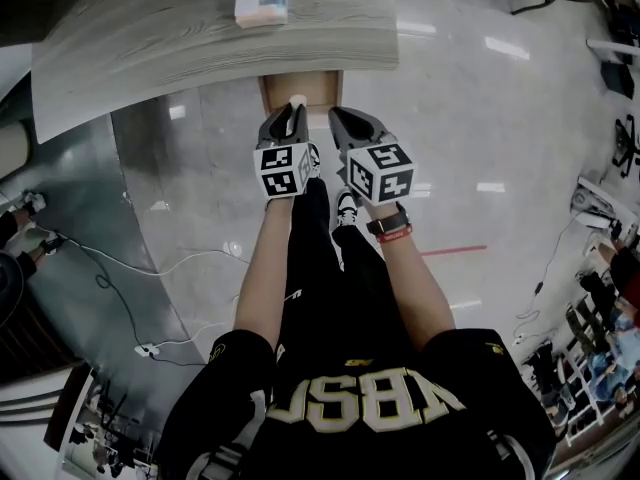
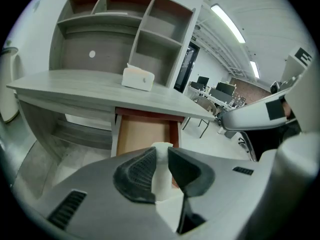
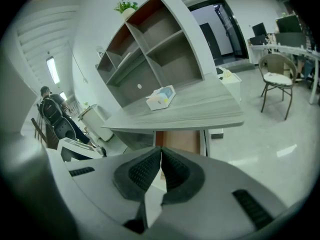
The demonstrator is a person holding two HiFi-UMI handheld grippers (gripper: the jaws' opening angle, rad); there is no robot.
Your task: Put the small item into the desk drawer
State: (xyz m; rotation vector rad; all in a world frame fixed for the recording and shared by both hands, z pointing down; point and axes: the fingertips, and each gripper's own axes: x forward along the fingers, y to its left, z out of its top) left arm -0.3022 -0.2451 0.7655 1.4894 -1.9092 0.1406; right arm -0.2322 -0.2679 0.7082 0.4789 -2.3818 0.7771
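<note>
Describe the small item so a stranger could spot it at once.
Find the grey desk and its open drawer. Just before it, the left tongs pinch a small white item. Unlike the box on the desktop, it is slim and held in air.

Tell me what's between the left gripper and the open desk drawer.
Only the small white item, clamped in the left gripper; past it the stretch to the open drawer is bare. The left gripper view shows this.
</note>
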